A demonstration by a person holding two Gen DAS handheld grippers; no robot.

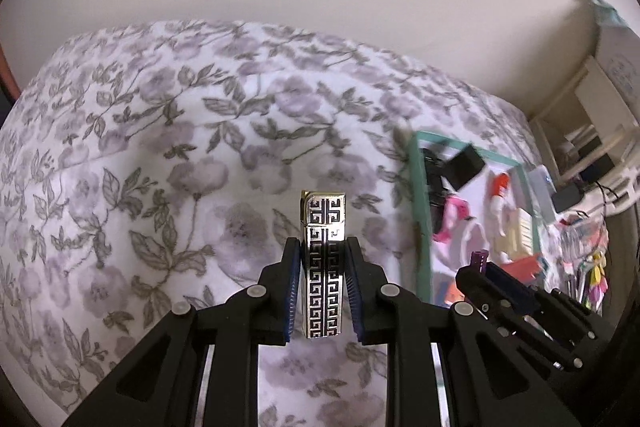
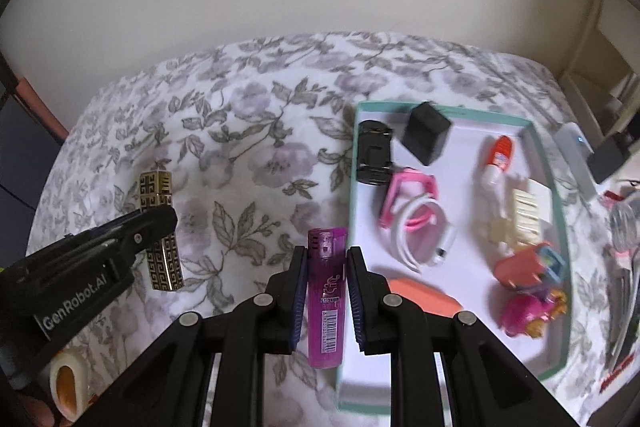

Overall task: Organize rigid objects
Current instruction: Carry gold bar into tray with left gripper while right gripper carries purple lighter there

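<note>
So right now I've got both hands full: my left gripper [image 1: 323,267] is clamped on the gold patterned lighter [image 1: 323,263], and my right gripper [image 2: 325,275] is closed tight on the purple lighter [image 2: 326,291], both lifted off the floral bedspread [image 2: 248,155]. Just right of the purple one sits the teal tray [image 2: 560,219], already holding the black toy car [image 2: 374,157], a black cube [image 2: 426,137], a pink cable [image 2: 416,219] and more. These two lighters aren't in yet; a tape roll [image 2: 66,383] waits near left.
</note>
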